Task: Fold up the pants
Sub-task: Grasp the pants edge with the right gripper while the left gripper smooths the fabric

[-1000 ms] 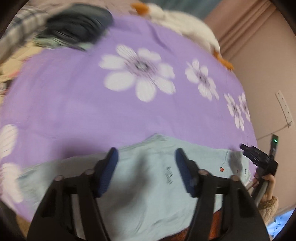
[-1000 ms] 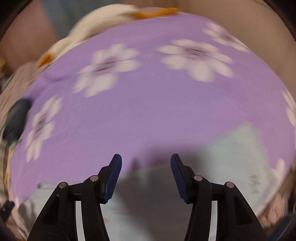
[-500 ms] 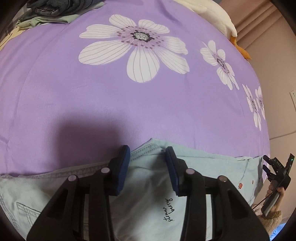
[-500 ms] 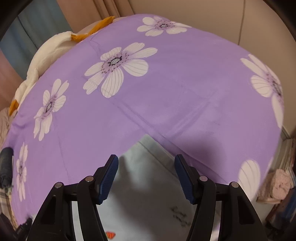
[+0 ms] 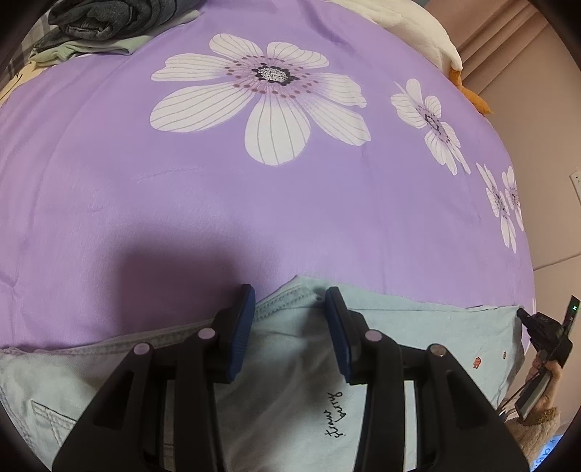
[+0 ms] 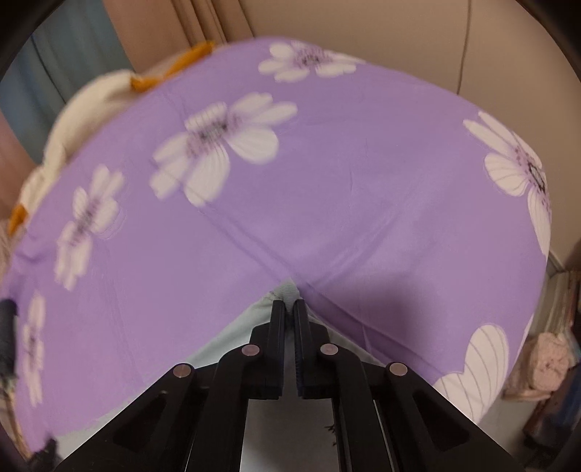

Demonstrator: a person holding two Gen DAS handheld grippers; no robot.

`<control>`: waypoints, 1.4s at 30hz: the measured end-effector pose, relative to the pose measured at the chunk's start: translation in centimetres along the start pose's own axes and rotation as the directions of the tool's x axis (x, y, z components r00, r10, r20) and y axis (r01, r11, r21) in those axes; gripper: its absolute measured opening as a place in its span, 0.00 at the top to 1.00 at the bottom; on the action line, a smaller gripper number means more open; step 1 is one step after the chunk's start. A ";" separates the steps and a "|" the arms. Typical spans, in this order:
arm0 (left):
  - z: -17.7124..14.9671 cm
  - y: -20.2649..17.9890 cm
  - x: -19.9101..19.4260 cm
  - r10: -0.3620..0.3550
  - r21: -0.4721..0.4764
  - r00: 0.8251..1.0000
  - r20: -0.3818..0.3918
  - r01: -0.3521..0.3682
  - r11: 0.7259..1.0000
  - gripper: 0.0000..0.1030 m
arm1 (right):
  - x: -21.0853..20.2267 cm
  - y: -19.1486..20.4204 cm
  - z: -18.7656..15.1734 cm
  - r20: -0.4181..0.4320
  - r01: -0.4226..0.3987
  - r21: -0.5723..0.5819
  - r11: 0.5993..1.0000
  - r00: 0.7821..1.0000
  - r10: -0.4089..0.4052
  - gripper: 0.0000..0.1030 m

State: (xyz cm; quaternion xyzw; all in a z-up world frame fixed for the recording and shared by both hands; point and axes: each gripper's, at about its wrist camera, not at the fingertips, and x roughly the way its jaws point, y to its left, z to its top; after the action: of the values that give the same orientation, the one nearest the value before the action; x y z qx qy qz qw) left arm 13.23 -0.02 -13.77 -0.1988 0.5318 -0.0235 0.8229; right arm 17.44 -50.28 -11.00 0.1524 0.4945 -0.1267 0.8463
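The fold looks barely begun: the right gripper (image 6: pixel 289 308) is clenched on a corner of the pants (image 5: pixel 297 392), while the left gripper (image 5: pixel 288 319) hangs released over their far edge, gripping nothing. The pants, pale blue with dark script lettering, lie mostly flat on the purple bedspread (image 5: pixel 254 203).

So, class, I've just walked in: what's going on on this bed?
A person with a gripper in each hand is starting to fold light blue pants spread on a purple flowered bedspread. The right gripper is shut on a corner of the pants' edge. The left gripper is open, its fingers either side of a point on the pants' far edge, not yet gripping. No fold is visible yet. A pile of dark clothes lies at the far end of the bed.
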 end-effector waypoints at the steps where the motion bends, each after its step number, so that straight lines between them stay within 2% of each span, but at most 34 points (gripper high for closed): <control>1: 0.0 0.0 0.0 0.002 0.003 1.000 0.001 -0.002 1.000 0.60 | 0.5 0.0 -0.2 -0.005 0.005 0.000 1.000 1.000 -0.005 0.97; 3: 0.0 0.0 0.0 0.000 0.007 1.000 0.001 0.000 1.000 0.61 | 0.9 0.0 -0.3 0.007 0.009 -0.004 1.000 1.000 -0.009 0.97; 6: 0.1 0.1 -0.6 -0.042 -0.005 0.999 -0.023 0.042 0.999 0.58 | 0.6 0.0 -0.2 0.002 0.015 -0.010 1.000 1.000 -0.015 0.96; 8: -0.2 0.0 -2.0 -0.072 -0.027 0.997 -0.037 0.071 0.997 0.58 | -0.3 -0.4 -0.2 -0.009 -0.001 -0.003 1.000 1.000 0.001 0.81; 9: -0.4 -0.2 -2.6 -0.089 -0.026 0.995 -0.036 0.089 0.996 0.55 | -0.9 -0.8 -0.3 -0.010 0.000 0.008 1.000 1.000 0.000 0.61; 10: -0.9 -0.6 -3.8 -0.125 -0.012 0.992 -0.031 0.125 0.992 0.53 | -1.8 -1.3 -0.5 -0.001 0.001 0.015 1.000 1.000 -0.001 0.44; 12: -1.8 -1.1 -5.4 -0.158 0.009 0.987 -0.018 0.158 0.987 0.39 | -4.2 -2.7 -1.3 0.058 -0.003 0.026 1.000 0.998 0.002 0.41; 15: -3.9 -2.4 -7.0 -0.178 0.057 0.984 -0.018 0.179 0.982 0.38 | -5.9 -4.6 -2.6 0.058 0.001 0.049 0.999 0.998 -0.003 0.41; 18: -6.1 -3.3 -6.6 -0.198 0.078 0.977 -0.082 0.204 0.976 0.38 | -6.0 -6.6 -4.4 0.020 -0.029 0.085 0.996 0.999 0.028 0.42; 20: -7.2 -3.7 -5.7 -0.194 0.089 0.972 -0.130 0.206 0.974 0.38 | -5.7 -7.0 -5.4 0.004 -0.030 0.088 0.996 1.000 0.029 0.55; 22: -8.0 -3.9 -4.5 -0.192 0.077 0.965 -0.179 0.208 0.975 0.39 | -5.0 -7.3 -5.9 -0.009 -0.025 0.084 0.996 1.000 0.026 0.83; 23: -8.3 -4.0 -3.9 -0.191 0.073 0.961 -0.202 0.210 0.975 0.39 | -4.8 -7.3 -5.8 -0.009 -0.007 0.089 0.996 1.000 0.008 0.91; 25: -8.7 -3.9 -3.1 -0.169 0.069 0.959 -0.227 0.189 0.980 0.39 | -5.2 -7.8 -6.0 0.010 -0.008 0.113 0.994 1.000 0.007 0.92; 29: -9.0 -3.8 -2.8 -0.168 0.069 0.962 -0.218 0.186 0.980 0.38 | -6.6 -8.4 -6.5 0.056 -0.017 0.147 0.989 0.998 0.009 0.93; 33: -8.8 -4.2 -2.2 -0.150 0.077 0.963 -0.226 0.171 0.982 0.38 | -4.1 -8.6 -7.1 -0.004 0.027 0.140 0.990 1.000 -0.027 0.93; 42: -9.0 -4.6 -2.5 -0.133 0.109 0.966 -0.221 0.160 0.981 0.38 | -3.9 -8.4 -7.7 0.019 0.047 0.133 0.990 0.999 -0.050 0.93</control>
State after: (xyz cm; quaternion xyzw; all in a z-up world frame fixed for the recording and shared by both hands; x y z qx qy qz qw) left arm 5.00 -6.31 -13.23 -0.1815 0.5981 -0.1392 0.7681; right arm 6.35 -54.87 -12.30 0.1947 0.4790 -0.1814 0.8365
